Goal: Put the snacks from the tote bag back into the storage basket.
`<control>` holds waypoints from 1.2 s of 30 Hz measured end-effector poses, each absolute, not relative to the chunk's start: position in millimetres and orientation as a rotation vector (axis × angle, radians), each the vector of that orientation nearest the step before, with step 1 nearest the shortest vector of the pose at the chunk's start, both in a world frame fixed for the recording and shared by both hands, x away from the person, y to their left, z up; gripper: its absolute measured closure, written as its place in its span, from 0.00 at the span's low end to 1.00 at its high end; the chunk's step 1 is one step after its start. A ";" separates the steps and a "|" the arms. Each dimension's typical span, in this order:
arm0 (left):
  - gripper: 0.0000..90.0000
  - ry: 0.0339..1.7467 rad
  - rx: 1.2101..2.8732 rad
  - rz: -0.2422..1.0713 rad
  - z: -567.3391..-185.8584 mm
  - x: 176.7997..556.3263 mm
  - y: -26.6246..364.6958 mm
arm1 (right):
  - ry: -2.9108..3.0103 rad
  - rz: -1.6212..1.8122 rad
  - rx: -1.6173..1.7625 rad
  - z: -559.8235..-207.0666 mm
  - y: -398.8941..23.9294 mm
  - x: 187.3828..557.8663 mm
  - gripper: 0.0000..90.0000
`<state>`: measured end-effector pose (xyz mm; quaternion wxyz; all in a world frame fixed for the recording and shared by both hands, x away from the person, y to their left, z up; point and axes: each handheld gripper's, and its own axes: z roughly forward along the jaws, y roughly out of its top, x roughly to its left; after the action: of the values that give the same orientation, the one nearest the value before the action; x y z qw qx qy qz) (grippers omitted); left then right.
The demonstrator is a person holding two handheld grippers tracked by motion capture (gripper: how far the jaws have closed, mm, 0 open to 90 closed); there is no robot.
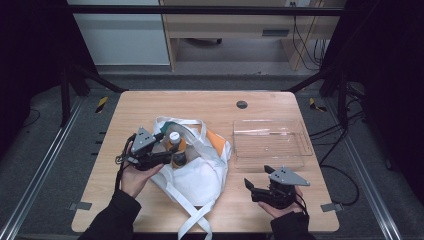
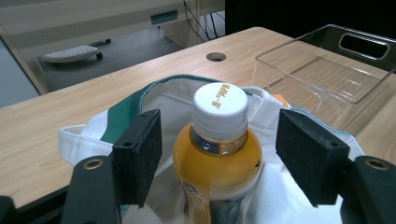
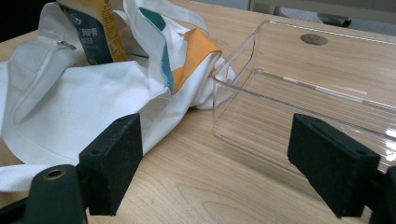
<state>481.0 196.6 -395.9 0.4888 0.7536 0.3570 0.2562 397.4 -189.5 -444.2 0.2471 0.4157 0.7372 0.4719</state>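
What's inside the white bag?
An orange drink bottle with a white cap stands in the white bag, poking out of its opening, between the left tool's open jaws. The cloth hides the bottle's bottom and anything deeper inside.

Light wooden desk (image 1: 150, 107), rounded corners, with a round cable port (image 1: 242, 104) near the upper centre of the frame. White cloth bag (image 1: 200, 175) lies at centre. Clear plastic tray (image 1: 270, 156) sits just right of it, touching the cloth.
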 end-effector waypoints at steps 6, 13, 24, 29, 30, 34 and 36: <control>0.37 0.868 1.828 0.609 -399.9 485.4 191.8 | 2.009 1.292 1.137 -444.3 -192.3 394.2 0.19; 0.41 0.865 1.842 0.609 -403.7 489.1 187.5 | 2.016 1.287 1.141 -445.9 -193.7 392.0 0.19; 0.53 0.874 1.823 0.613 -404.8 494.4 185.2 | 2.021 1.279 1.142 -447.5 -195.9 389.8 0.19; 0.58 0.870 1.806 0.610 -405.2 495.8 185.8 | 2.021 1.277 1.151 -448.3 -196.5 389.6 0.19; 0.59 0.870 1.804 0.611 -405.2 495.8 185.6 | 2.021 1.276 1.151 -448.5 -196.6 389.8 0.19; 0.64 0.866 1.798 0.615 -404.3 495.2 186.0 | 2.022 1.274 1.154 -449.2 -197.0 390.3 0.19; 0.65 0.858 1.804 0.624 -403.7 494.8 185.1 | 2.021 1.273 1.157 -449.5 -197.2 390.8 0.19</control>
<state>494.8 185.1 -403.7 0.5006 0.7463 0.3549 0.2579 390.8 -197.2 -449.5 0.2412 0.4230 0.7391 0.4655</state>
